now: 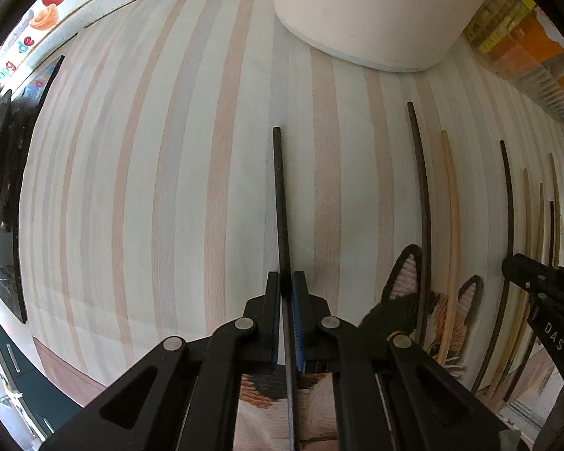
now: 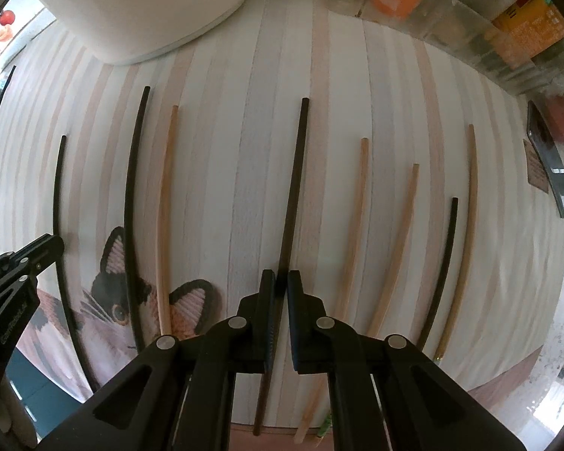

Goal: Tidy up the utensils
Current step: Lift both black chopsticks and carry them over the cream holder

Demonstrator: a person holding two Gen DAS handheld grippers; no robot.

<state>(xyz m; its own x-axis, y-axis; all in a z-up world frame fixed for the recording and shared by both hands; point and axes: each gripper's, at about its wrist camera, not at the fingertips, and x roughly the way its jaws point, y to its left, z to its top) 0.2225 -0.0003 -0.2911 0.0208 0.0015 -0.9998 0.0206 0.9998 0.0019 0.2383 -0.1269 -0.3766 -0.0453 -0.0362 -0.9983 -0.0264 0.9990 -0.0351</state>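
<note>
Both grippers point straight down at the striped cloth [image 2: 244, 188]. Far left, the left gripper [image 1: 286, 285] is clamped tight on a black chopstick [image 1: 280, 195], which runs away from its jaws flat along the stripes. Next along, a dark chopstick [image 2: 131, 206] and a pale wooden one [image 2: 166, 225] lie side by side across the cat picture [image 2: 112, 300]. Then the right gripper [image 2: 278, 285], jaws pinched in on another dark chopstick [image 2: 295, 188]. To its right lie more sticks, well apart: two light chopsticks [image 2: 357, 225], a short black one [image 2: 445, 263], and a long pale one [image 2: 468, 225]. A white container [image 2: 150, 7] stands at the cloth's far edge.
</note>
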